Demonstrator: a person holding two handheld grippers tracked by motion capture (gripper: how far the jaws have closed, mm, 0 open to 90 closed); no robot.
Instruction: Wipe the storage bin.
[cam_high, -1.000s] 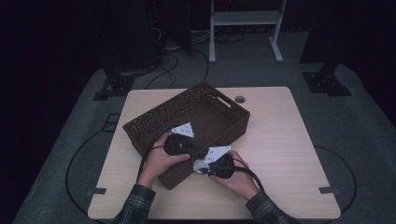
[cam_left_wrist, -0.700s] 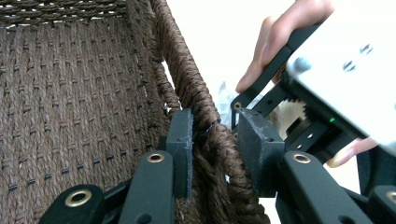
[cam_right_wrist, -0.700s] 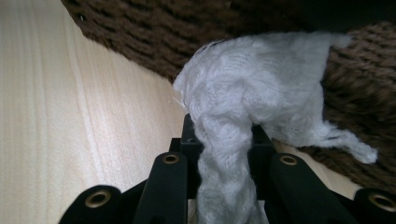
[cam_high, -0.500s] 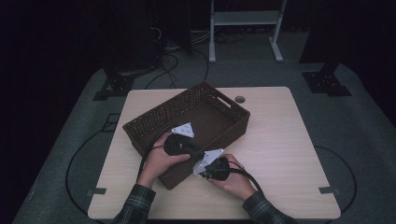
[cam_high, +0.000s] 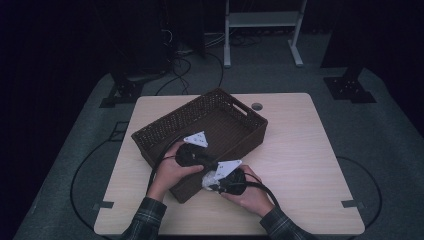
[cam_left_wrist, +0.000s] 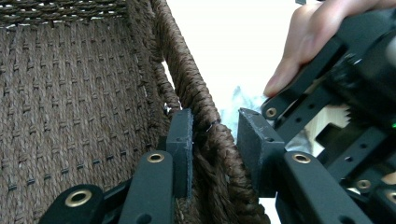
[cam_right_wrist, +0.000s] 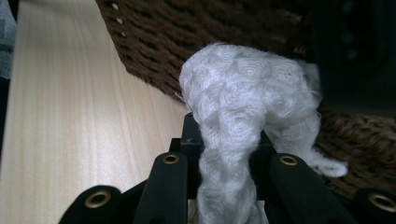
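Note:
A dark brown woven basket (cam_high: 250, 116) sits at an angle on the light wooden table (cam_high: 300, 150). My left gripper (cam_high: 212, 167) straddles its near wall; in the left gripper view (cam_left_wrist: 212, 128) one pad lies against the inside of the wall (cam_left_wrist: 205, 154) and the other sits on the outside. My right gripper (cam_high: 210, 181) is just outside that wall, shut on a bunched white cloth (cam_right_wrist: 233, 93) which rests against the wicker (cam_right_wrist: 187, 28). In the left gripper view the right gripper (cam_left_wrist: 336, 93) and a hand (cam_left_wrist: 303, 42) are close by.
The basket's inside (cam_left_wrist: 70, 93) holds nothing that I can see. Bare tabletop (cam_right_wrist: 60, 116) stretches beside the basket. A round cable hole (cam_high: 257, 106) lies at the table's far edge. Stands and cables occupy the dark floor beyond.
My right hand has edged slightly left toward the basket's near wall with the cloth. The left hand and the basket have stayed put.

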